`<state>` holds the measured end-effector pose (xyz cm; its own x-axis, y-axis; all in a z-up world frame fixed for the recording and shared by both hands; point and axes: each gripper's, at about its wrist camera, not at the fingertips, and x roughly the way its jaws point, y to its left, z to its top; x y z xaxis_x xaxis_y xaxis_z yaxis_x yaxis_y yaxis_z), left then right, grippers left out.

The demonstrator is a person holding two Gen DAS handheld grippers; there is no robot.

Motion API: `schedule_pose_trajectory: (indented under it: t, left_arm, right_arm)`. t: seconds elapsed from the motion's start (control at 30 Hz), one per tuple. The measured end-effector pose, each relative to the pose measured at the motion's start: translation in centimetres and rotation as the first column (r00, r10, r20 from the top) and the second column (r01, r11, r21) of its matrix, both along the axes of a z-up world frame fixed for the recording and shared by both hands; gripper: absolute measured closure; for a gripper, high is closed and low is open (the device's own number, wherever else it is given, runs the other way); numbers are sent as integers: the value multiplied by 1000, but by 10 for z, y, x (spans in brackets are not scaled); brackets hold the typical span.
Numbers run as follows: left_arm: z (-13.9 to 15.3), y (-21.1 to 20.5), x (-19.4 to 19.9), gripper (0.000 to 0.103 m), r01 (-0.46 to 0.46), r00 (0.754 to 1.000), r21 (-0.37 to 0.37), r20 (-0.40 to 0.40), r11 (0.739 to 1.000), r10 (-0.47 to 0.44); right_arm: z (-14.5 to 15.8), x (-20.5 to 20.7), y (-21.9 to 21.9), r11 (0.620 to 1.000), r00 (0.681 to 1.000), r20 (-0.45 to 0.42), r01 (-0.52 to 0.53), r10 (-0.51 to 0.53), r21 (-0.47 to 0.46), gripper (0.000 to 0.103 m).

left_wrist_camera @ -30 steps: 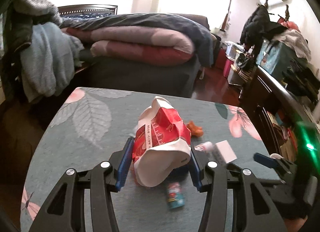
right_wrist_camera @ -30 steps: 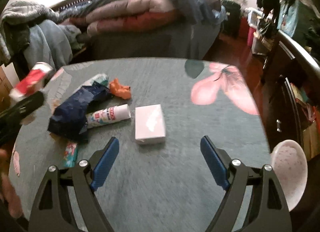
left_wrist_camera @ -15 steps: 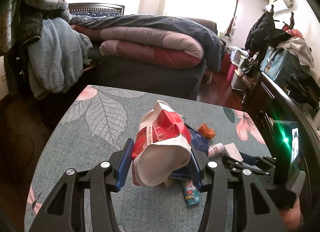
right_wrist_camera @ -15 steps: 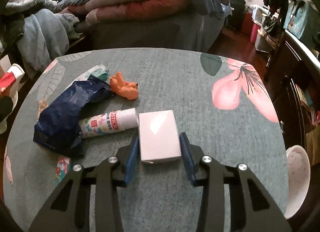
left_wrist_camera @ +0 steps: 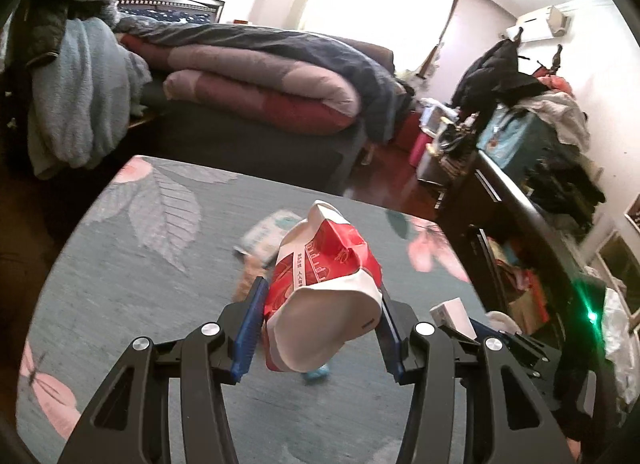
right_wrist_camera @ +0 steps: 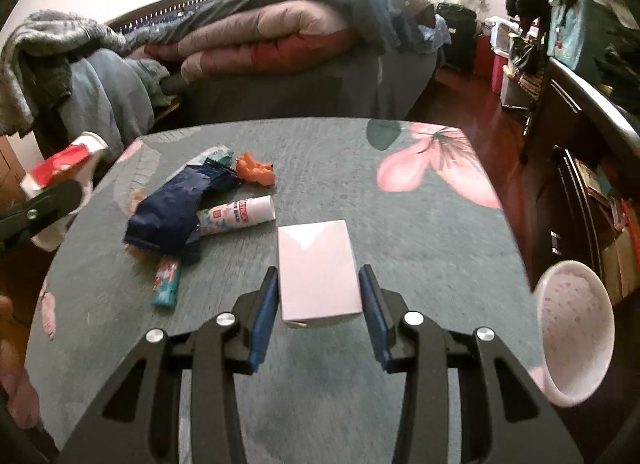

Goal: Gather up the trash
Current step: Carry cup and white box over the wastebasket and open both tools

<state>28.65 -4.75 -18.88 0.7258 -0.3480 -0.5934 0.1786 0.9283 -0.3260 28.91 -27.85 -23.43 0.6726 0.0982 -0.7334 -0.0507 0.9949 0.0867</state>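
You've got the left gripper (left_wrist_camera: 320,322) clamped on the red and white bag (left_wrist_camera: 320,296), held up off the table (right_wrist_camera: 400,192) with its mouth facing away, so that looks like your trash bag. The right gripper (right_wrist_camera: 318,296) has its jaws pressed against both sides of the little white box (right_wrist_camera: 316,270), which looks raised a bit above the tabletop, so I'd say you're mid pick-and-drop on that one. Next move, as I see it, is swinging the box over to the bag's opening, and you'll want the opening turned toward it since the bag is floppy and partly crumpled. Left on the table: a dark blue wrapper (right_wrist_camera: 176,216), a white tube (right_wrist_camera: 240,216) just beside it, a small teal packet (right_wrist_camera: 166,282), and an orange scrap (right_wrist_camera: 254,170) further back. There's red print on the tube and white lettering running down the bag, but it's too small and blurred for me to read. A pink speckled cup (right_wrist_camera: 574,334) sits off to the right.
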Motion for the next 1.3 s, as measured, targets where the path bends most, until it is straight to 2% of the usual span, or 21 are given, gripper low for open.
schedule_pose_trajectory:
  t: [0.33,0.5,0.7,0.93,1.1,1.3]
  left_arm:
    - [9,-70,-13,52,116,993,49,16,992,-117]
    - [12,-125,-14,52,231,972,80,25,970,-234]
    - [11,-201,-15,52,389,919,98,32,916,-394]
    - [0,-292,-16,52,542,834,147,29,827,-551]
    - [-18,-348,-8,52,623,779,140,-28,770,-626]
    - [-40,-395,4,52,673,739,141,-85,726,-668]
  right_arm:
    - [19,-64,-58,995,995,67,74,-79,65,62]
    - [19,-88,-106,980,978,84,185,-191,73,62]
    - [9,-110,-171,947,945,78,309,-316,89,62]
    - [-5,-126,-237,894,892,75,441,-446,78,62]
    - [-23,-124,-274,861,860,49,504,-507,64,62]
    - [-49,-113,-305,836,837,15,546,-548,54,62]
